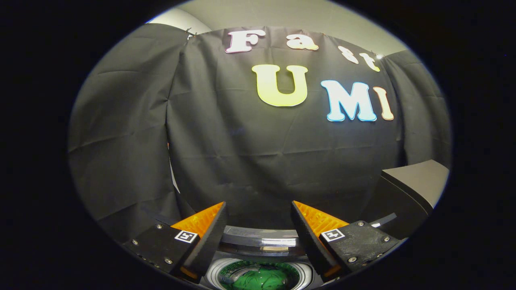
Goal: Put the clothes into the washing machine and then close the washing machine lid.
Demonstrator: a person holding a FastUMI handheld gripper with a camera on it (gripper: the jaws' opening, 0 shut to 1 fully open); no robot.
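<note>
- The gripper (258, 213) hangs above the washer (260, 241), its fingers spread wide apart with nothing between them.
- Below and between the fingers lies the washer's round drum opening, ringed by a pale rim.
- Green clothes (260, 278) lie down inside the drum, well clear of both fingers.
- A dark curved band of the washer's top, with a bright glint on it, runs across just beyond the opening.
- Whether that band is the raised lid or the control panel cannot be told.
- A black cloth wall (258, 161) stands beyond the washer.
- To the right of the right finger sits a dark boxy object with a grey top (419, 181); what it is cannot be told.
</note>
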